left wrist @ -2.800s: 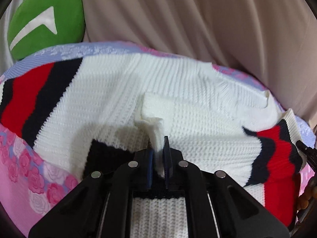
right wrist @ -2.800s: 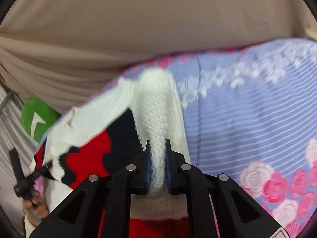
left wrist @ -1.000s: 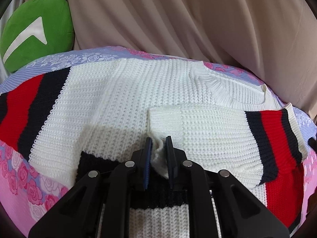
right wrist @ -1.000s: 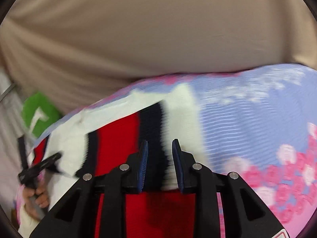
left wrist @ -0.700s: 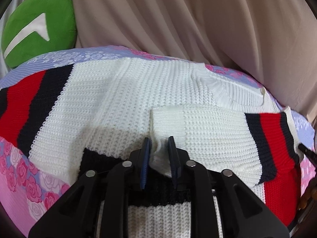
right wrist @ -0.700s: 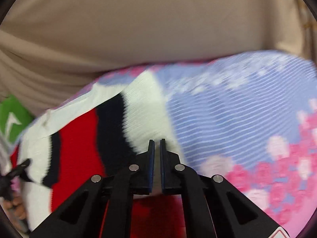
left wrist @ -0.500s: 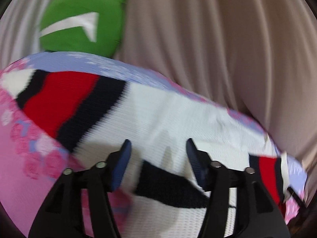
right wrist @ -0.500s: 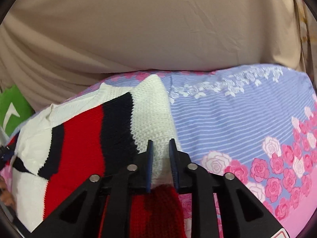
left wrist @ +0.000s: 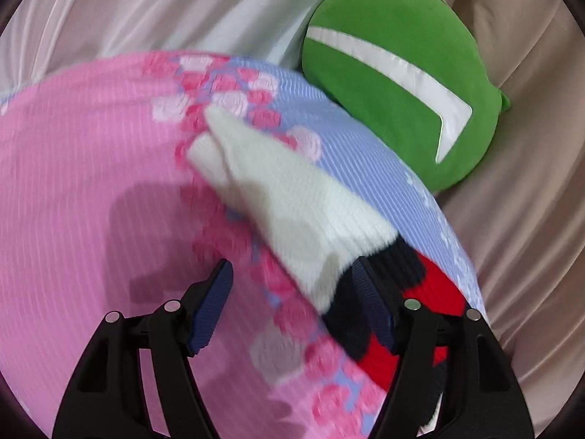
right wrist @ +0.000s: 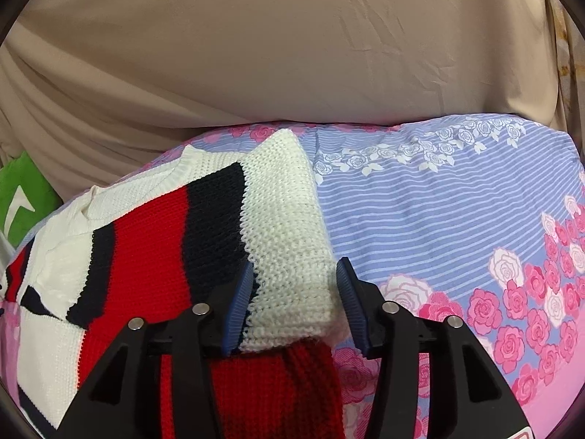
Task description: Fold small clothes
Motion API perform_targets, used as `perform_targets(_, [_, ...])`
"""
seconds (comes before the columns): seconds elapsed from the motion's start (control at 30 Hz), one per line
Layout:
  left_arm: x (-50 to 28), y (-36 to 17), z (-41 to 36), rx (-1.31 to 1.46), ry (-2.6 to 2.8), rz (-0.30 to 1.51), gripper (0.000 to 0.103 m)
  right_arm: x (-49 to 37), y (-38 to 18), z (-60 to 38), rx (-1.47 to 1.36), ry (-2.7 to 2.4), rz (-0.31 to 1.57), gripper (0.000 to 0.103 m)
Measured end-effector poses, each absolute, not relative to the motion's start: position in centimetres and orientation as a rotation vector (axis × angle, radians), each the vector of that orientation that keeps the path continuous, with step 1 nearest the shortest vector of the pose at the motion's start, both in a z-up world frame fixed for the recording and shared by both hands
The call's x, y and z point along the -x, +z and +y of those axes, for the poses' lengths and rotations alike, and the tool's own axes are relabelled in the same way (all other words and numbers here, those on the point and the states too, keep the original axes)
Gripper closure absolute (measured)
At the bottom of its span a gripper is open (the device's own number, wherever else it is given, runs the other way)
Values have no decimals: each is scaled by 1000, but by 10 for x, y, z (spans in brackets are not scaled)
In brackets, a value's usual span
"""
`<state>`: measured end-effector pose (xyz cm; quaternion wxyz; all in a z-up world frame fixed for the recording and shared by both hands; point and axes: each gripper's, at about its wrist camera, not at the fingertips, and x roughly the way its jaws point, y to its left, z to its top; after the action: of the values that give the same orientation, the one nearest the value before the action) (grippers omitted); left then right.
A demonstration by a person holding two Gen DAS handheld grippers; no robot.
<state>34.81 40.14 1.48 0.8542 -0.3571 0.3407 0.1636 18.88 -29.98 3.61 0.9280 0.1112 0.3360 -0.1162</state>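
Observation:
A white knitted sweater (right wrist: 55, 274) with red and black stripes lies on the bed, one sleeve folded across its body. My right gripper (right wrist: 295, 265) sits low over the sweater's right edge. Its jaws are opening, and the white band (right wrist: 289, 226) of the folded sleeve lies between them without being pressed. In the left wrist view the other sleeve (left wrist: 292, 190) stretches out flat, white at its cuff, then black and red. My left gripper (left wrist: 292, 265) hovers open over this sleeve near the black stripe. Nothing is in its grip.
The bed is covered by a pink and blue rose-patterned spread (left wrist: 91, 183) (right wrist: 438, 219). A green cushion (left wrist: 395, 73) (right wrist: 22, 197) leans at the bed's far left corner. Beige draped cloth (right wrist: 292, 55) rises right behind the bed.
My left gripper let go of the white cuff, opened wide and swung left to the outstretched sleeve. My right gripper stayed in place and spread its jaws around the white band.

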Motion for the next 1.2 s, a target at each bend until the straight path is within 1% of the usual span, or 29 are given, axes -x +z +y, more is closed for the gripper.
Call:
perform_targets(0.03, [-352, 17, 399, 718, 345, 724, 52, -189, 36, -301, -233, -240, 690, 54])
perform_targets(0.1, [-360, 21, 392, 687, 318, 746, 94, -190, 35, -303, -244, -240, 693, 54])
perform_targets(0.13, [-362, 25, 389, 681, 309, 745, 96, -190, 34, -304, -246, -240, 693, 54])
perform_targets(0.17, [-363, 33, 383, 667, 303, 725, 95, -191, 34, -304, -249, -241, 694, 54])
perform_targets(0.27, [-355, 83, 325, 522, 269, 619, 96, -192, 34, -304, -246, -242, 693, 54])
perform_targets(0.37, [-336, 143, 225, 323, 131, 504, 97, -192, 34, -303, -239, -242, 693, 54])
perform_targets(0.4, [-324, 161, 181, 255, 63, 464, 97, -193, 34, -303, -239, -242, 692, 54])
perform_targets(0.47, [-308, 181, 105, 163, -71, 425, 97, -192, 34, -304, -244, -239, 689, 54])
perform_targets(0.53, [-297, 180, 20, 83, -226, 452, 95, -191, 33, -305, -254, -232, 684, 53])
perform_targets(0.57, [-294, 173, -12, 52, -277, 477, 92, -191, 33, -305, -260, -228, 682, 53])
perform_targets(0.63, [-286, 139, -84, -35, -373, 549, 66, -189, 33, -307, -278, -211, 674, 51])
perform_targets(0.67, [-281, 115, -116, -89, -386, 581, 37, -188, 33, -309, -291, -199, 668, 49])
perform_targets(0.7, [-276, 95, -136, -133, -390, 596, 29, -187, 33, -310, -301, -193, 663, 48])
perform_targets(0.77, [-265, 61, -159, -215, -382, 612, 29, -186, 33, -313, -323, -175, 657, 48])
perform_targets(0.83, [-259, 44, -155, -235, -394, 633, 29, -186, 34, -314, -335, -156, 649, 48])
perform_targets(0.97, [-253, 56, -91, -56, -364, 628, 28, -179, 45, -302, -293, -119, 571, 48])
perform_targets(1.0, [-252, 61, -68, -2, -324, 609, 25, -177, 50, -292, -246, -102, 543, 48])
perform_targets(1.07, [-258, 69, -21, 93, -224, 582, 25, -175, 59, -266, -149, -38, 513, 47])
perform_targets(1.13, [-272, 67, 16, 166, -148, 597, 24, -176, 68, -229, -52, 77, 515, 42])
perform_targets(1.2, [-288, 58, 45, 238, -79, 642, 25, -178, 74, -194, 37, 154, 518, 32])
